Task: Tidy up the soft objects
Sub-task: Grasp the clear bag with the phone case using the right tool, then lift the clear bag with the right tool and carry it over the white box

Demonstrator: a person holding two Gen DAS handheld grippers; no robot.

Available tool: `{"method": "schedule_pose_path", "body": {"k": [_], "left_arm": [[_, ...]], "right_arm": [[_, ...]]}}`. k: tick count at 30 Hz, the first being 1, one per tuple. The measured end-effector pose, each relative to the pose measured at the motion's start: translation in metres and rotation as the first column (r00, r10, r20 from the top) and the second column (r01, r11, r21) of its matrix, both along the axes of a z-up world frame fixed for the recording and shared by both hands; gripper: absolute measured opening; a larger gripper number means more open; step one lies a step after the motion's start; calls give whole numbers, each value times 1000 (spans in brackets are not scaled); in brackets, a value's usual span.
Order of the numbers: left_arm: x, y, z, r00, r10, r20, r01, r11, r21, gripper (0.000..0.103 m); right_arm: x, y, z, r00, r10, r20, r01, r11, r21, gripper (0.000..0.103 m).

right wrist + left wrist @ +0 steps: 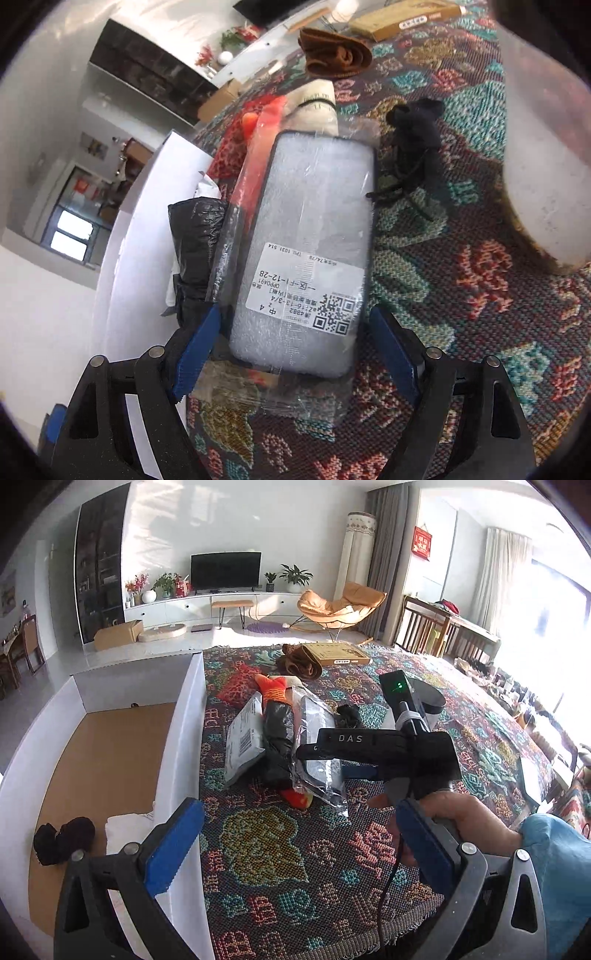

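Note:
A clear plastic packet with a phone case (306, 236) lies on the patterned cloth (461, 295), its near end between the open blue fingers of my right gripper (295, 347), which are not touching it. It also shows in the left wrist view (317, 746), under the right gripper's body (380, 753). Beside it lie a black bag (277, 734), a grey mailer (243, 738), an orange fish toy (275, 688) and a black pouch (417, 129). My left gripper (295, 842) is open and empty, near the white box (181, 746), which holds a black sock pair (62, 838) and a white cloth (125, 823).
A brown folded cloth (301, 661) and a flat cardboard box (336, 653) lie at the far end of the cloth. A red patterned pouch (236, 686) lies by the fish toy. A white blurred object (546, 155) stands close at the right of the right wrist view.

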State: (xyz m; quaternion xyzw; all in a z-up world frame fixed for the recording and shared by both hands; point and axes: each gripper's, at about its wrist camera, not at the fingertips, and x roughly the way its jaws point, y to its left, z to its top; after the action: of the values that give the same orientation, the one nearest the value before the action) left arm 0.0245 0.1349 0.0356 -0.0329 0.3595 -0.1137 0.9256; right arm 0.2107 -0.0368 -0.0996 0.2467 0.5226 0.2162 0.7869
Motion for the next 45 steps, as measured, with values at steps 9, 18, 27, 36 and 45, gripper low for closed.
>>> {"method": "schedule_pose_path", "body": {"k": [9,18,27,36,45], "left_arm": [[10,15,-24,997,22,-77,-30,994,-108,103],[9,-2,-24,997,-21,-76,12,992,-125,103],[8,-28,-22,994,-80,-76,70,989,-133,103],[7,-9,-30,994,-29,-103,9,980,-198,103],[10,-5,-43,988,-27,-155,-5,980,-201,103]], "right_arm": [[-1,11,5,978,206,23,-198,961,-192,81],[-111,-65,7,953,304,4,-256,809,-529,81],[-105,-180,17,999,44,-8,-42,884,-466,83],[-50,-143,24,980,199,24,-163,860,-483,84],[-39,-118,0,960,279,-17,-235,771,-592,95]]}}
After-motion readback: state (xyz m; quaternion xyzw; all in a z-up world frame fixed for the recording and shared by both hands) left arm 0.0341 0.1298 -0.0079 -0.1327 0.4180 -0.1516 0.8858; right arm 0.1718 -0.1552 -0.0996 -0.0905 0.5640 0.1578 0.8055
